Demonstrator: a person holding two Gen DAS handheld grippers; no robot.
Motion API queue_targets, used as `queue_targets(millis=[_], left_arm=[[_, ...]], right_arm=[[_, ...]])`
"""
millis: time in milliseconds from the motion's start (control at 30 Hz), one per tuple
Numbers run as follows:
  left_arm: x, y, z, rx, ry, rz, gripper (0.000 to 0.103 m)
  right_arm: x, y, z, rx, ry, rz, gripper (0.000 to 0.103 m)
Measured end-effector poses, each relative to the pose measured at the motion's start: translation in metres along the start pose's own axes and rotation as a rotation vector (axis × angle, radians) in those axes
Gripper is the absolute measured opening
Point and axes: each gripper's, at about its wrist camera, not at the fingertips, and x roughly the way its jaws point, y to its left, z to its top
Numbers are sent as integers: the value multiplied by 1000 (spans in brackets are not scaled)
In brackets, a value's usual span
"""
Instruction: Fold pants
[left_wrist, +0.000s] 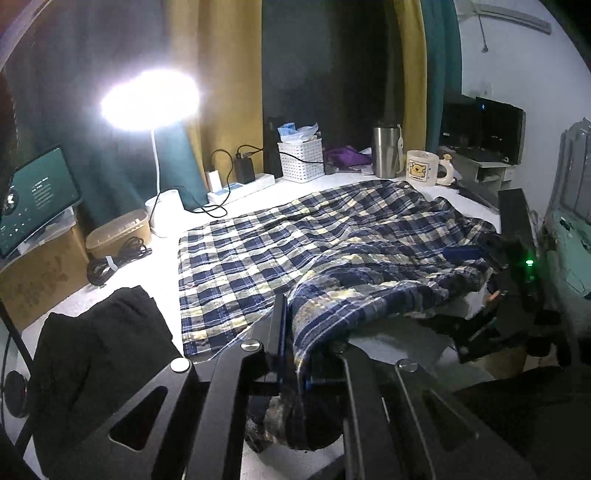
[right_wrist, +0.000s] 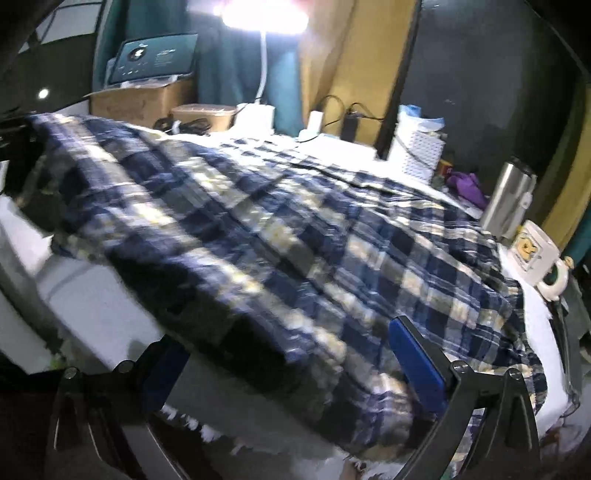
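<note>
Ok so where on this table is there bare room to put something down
Bare white table shows left of the plaid pants, between them and the black garment, and along the near edge under the lifted corner. The back edge is crowded: lamp base, power strip, white basket, steel tumbler, mug.

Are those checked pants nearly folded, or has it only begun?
Only begun. The plaid pants lie spread over the white table; no finished fold shows. In hand: the left tongs pinch a lifted near edge, while the right tongs stand open around another edge. The folding itself is left.
</note>
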Motion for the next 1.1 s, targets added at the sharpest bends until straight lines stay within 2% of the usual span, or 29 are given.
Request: queue_targets(millis=[200,267,500,600,633,667,733,767,933,1100], left_arm=[[-10,3,4,-2,-9,-1,6],[-11,4,4,-3,-8,0,6],[-16,4,3,9,1,4,6],[-17,3,2,17,7,7,6],[-18,3,2,20,8,5,6],[-19,2,3,25,7,7,6],[-22,0,5,36,2,4,6],[-24,-2,6,43,-3,3,6],[-39,-11,15,86,-40,9,6],[-57,-12,24,100,-81,21,6]], right_arm=[[7,-30,-14,48,14,-89,101],[8,-45,-20,78,29,-115,90],[-5,-102,-47,196,54,-185,80],[-12,-119,-57,217,56,-208,68],[-13,-123,-59,223,55,-212,59],[-16,-127,-61,232,52,-220,44],[-22,-137,-64,270,41,-219,27],[-25,-141,-65,288,37,-212,24],[-48,-147,-59,296,5,-234,18],[-74,-143,-49,245,-14,-238,18]])
